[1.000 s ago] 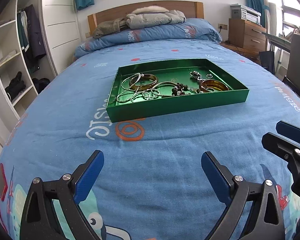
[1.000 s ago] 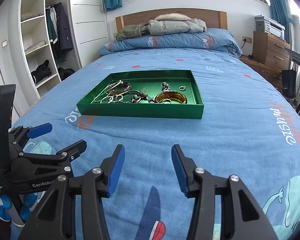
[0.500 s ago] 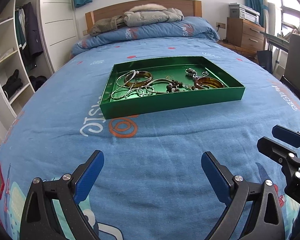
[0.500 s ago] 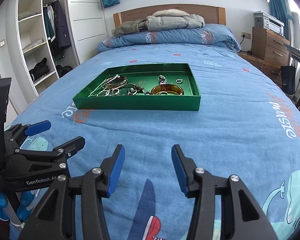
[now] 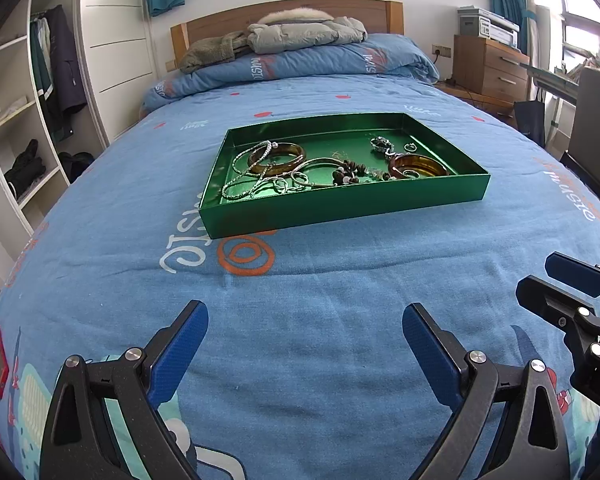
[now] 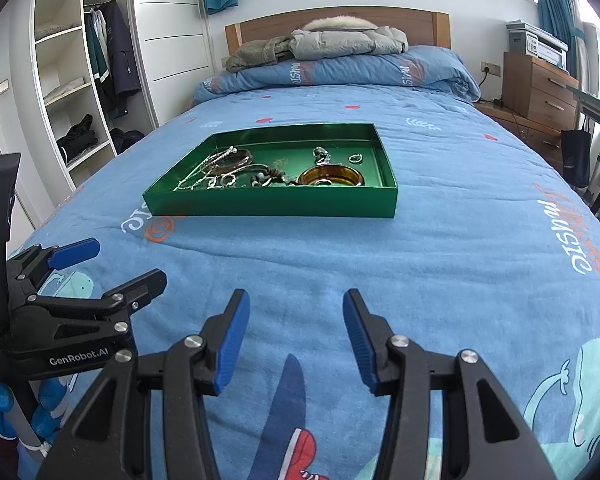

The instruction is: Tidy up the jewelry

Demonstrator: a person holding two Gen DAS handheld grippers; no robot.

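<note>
A shallow green tray (image 5: 340, 208) lies in the middle of the blue bed cover, well ahead of both grippers. In it are an amber bangle (image 5: 277, 156), silver chains (image 5: 242, 178), a dark bead bracelet (image 5: 348, 174), an amber round dish (image 5: 418, 166), a silver pendant (image 5: 382, 145) and a small ring (image 5: 410, 146). My left gripper (image 5: 303, 320) hovers over the cover, open wide and empty. My right gripper (image 6: 296, 300) is beside it on the right, open about half as wide, also empty. The right wrist view shows the tray (image 6: 272, 202) and the left gripper (image 6: 128, 262) at the left edge.
A rolled blue quilt (image 5: 320, 62) and jackets (image 5: 300, 34) lie at the headboard. An open wardrobe with shelves (image 6: 72, 92) stands left of the bed. On the right are a wooden drawer chest (image 6: 540, 80) with a printer, a dark bag (image 6: 576, 156) and a chair.
The tray sits slightly higher in both views than a second ago. Nothing in it has moved, and both grippers keep the same opening.
</note>
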